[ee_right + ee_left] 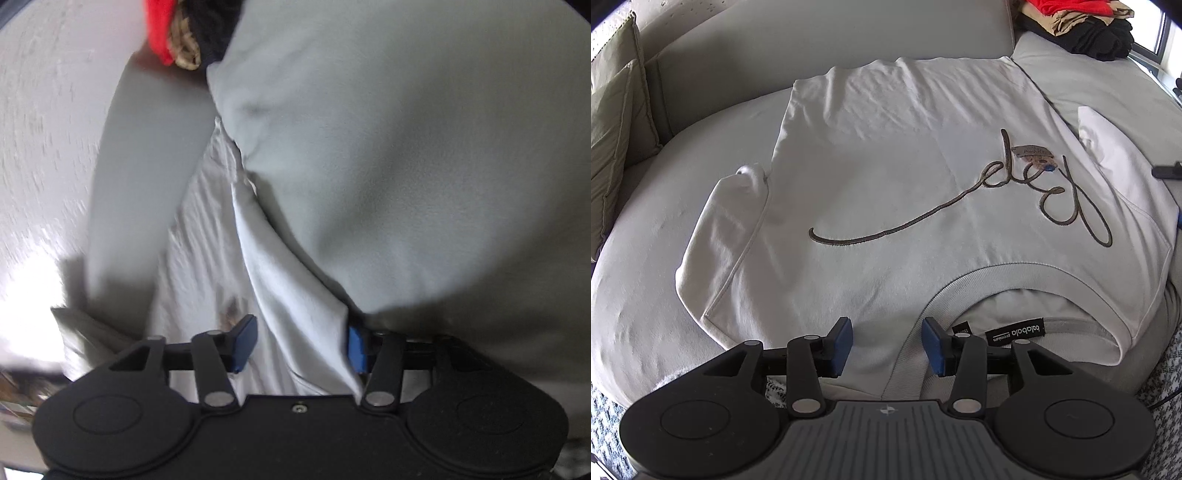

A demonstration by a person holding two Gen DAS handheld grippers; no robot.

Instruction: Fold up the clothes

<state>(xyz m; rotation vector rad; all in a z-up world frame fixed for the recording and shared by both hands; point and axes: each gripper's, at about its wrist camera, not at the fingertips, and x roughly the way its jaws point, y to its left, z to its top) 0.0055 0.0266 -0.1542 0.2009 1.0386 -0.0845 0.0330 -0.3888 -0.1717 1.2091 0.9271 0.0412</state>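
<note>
On the sofa seat, left wrist view: pale grey T-shirt (886,177) lies spread flat, front up, collar toward the camera, hem toward the backrest.
Left gripper (886,345): fingers (842,345) partly spread, blue pads facing each other; shirt fabric beside the ribbed collar (997,275) lies below the gap, pads not pressing on it. Whether the tips touch the cloth, cannot tell.
Left pose: gripper angled steeply down at the shirt's neck end.
Shirt details: dark embroidered script (960,199) across the chest; small brown tag (1034,155) resting on it; black neck label (1015,332) inside the collar; one sleeve (720,229) lying out at picture left, the other sleeve (1104,136) at picture right, looking whiter there.
Surroundings: grey smooth sofa cushion (646,295); olive pillow (609,122) at far left; stack of red, tan and black clothes (1082,26) at the back right corner.
Right wrist view: frame blurred and tilted.
Right gripper (299,343): fingers (245,341) partly spread; a fold of the shirt's white cloth runs up between them, against the right pad; no squeeze visible.
Right pose: gripper tilted down, close to the shirt's edge where it meets the grey cushion.
Texture: cloth soft, finely creased.
</note>
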